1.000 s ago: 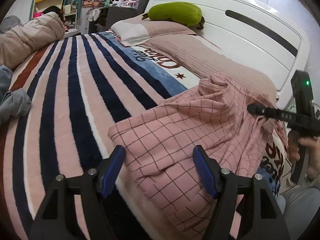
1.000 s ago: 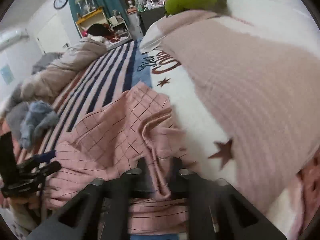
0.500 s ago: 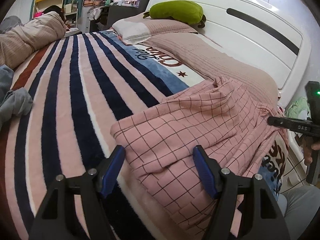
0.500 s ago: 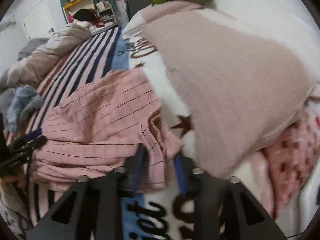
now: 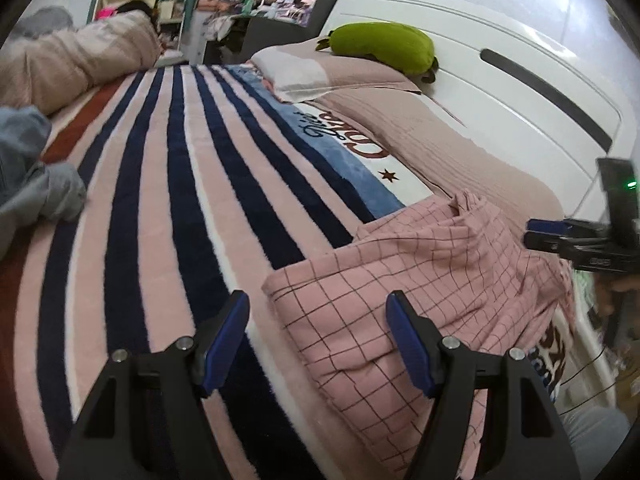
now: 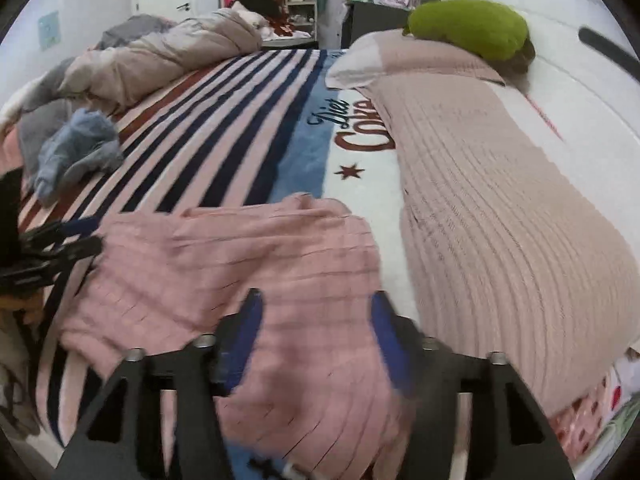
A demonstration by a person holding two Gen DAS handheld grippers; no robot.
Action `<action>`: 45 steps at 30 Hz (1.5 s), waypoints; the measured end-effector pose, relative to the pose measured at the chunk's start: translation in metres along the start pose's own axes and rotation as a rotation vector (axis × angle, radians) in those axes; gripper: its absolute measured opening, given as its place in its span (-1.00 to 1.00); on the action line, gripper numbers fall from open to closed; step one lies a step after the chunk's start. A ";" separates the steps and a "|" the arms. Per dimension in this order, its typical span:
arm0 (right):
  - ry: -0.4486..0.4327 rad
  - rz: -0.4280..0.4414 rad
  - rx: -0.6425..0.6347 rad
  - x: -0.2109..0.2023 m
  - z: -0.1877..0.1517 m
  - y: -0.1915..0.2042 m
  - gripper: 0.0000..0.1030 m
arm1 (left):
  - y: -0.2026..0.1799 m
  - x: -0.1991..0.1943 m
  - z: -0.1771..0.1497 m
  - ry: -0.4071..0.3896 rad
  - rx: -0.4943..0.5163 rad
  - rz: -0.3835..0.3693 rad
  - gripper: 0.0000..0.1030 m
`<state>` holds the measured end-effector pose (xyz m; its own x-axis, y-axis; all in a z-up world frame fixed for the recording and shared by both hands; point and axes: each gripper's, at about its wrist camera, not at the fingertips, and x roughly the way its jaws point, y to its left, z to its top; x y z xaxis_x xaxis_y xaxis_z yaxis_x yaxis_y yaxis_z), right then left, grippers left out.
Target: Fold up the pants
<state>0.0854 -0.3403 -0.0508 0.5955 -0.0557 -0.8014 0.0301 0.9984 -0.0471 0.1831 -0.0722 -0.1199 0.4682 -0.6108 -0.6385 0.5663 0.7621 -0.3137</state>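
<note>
Pink checked pants (image 5: pixel 420 280) lie in a folded heap on the striped bed cover (image 5: pixel 168 208), near the bed's front corner. My left gripper (image 5: pixel 316 320) hovers open above the heap's near-left edge, and nothing sits between its blue pads. The right gripper (image 6: pixel 316 320) is above the same pants (image 6: pixel 248 264) on the pillow side; its jaws are opening and hold no cloth. From the left wrist view the right gripper (image 5: pixel 536 232) shows at the right edge, just clear of the pants. In the right wrist view the left gripper (image 6: pixel 88 236) shows at the left edge.
A long beige pillow (image 6: pixel 500 220) lies right of the pants along the white headboard (image 5: pixel 500 80), with a green plush (image 5: pixel 384 48) on top. Blue-grey clothes (image 6: pixel 76 152) and a bunched beige duvet (image 6: pixel 160 60) lie on the far side of the bed. Shelves stand behind.
The right gripper, which was shut on a bunched part of the pants, has opened, let the cloth drop flat and lifted off it. The left gripper has hardly moved.
</note>
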 end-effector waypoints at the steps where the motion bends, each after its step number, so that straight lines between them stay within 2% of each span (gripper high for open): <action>1: -0.004 0.010 0.018 0.008 0.004 -0.010 0.08 | 0.001 0.002 0.001 -0.001 -0.006 0.005 0.30; 3: -0.014 0.054 0.048 0.020 0.010 -0.023 0.09 | 0.002 0.007 0.005 0.000 -0.021 0.009 0.30; 5: -0.003 0.167 0.070 0.034 0.013 -0.037 0.10 | 0.004 0.012 0.006 0.009 -0.049 -0.005 0.30; 7: 0.004 0.228 0.075 0.046 0.017 -0.040 0.06 | 0.006 0.019 0.007 0.022 -0.083 -0.017 0.30; 8: 0.005 0.241 0.070 0.051 0.018 -0.041 -0.04 | 0.007 0.023 0.007 0.030 -0.094 -0.014 0.30; 10: -0.002 0.248 0.050 0.058 0.019 -0.040 -0.98 | 0.008 0.030 0.007 0.038 -0.107 0.009 0.25; 11: -0.022 0.236 0.036 0.056 0.019 -0.038 -0.95 | 0.008 0.031 0.007 0.039 -0.109 0.017 0.01; 13: -0.077 0.205 0.021 0.050 0.020 -0.038 -0.98 | 0.009 0.035 0.007 0.048 -0.115 0.068 -0.28; 15: -0.106 0.159 0.018 0.045 0.023 -0.040 -0.99 | 0.012 0.037 0.006 0.051 -0.109 0.137 -0.30; 16: -0.112 0.150 0.017 0.045 0.024 -0.042 -0.99 | 0.013 0.039 0.005 0.051 -0.110 0.158 -0.30; 21: -0.064 0.133 0.062 0.060 0.030 -0.054 -0.96 | 0.017 0.040 0.001 0.057 -0.111 0.154 -0.27; 24: -0.075 0.102 0.033 0.053 0.028 -0.050 -0.84 | 0.018 0.026 0.002 0.030 -0.113 0.165 -0.09; 27: -0.104 0.108 0.026 0.031 0.022 -0.048 -0.46 | 0.003 0.004 0.004 -0.004 -0.080 0.118 0.16; 29: -0.093 0.162 0.032 0.016 0.015 -0.045 -0.38 | -0.017 -0.006 0.000 -0.002 -0.013 0.074 0.20; 31: -0.057 0.214 0.003 0.010 0.006 -0.036 -0.19 | -0.032 -0.008 -0.005 0.018 0.025 0.042 0.20; 36: 0.056 0.197 -0.066 0.012 -0.026 -0.018 -0.18 | -0.045 -0.008 -0.030 0.104 0.024 0.043 0.20; 40: 0.076 0.156 -0.062 0.012 -0.053 -0.021 -0.14 | -0.053 -0.009 -0.052 0.163 0.043 0.068 0.20; 45: 0.106 0.158 0.000 0.014 -0.074 -0.036 -0.03 | -0.055 -0.011 -0.058 0.177 0.033 0.087 0.20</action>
<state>0.0332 -0.3768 -0.1045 0.5049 0.1012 -0.8572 -0.0569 0.9948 0.0840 0.1074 -0.0947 -0.1366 0.3915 -0.4929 -0.7770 0.5523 0.8013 -0.2300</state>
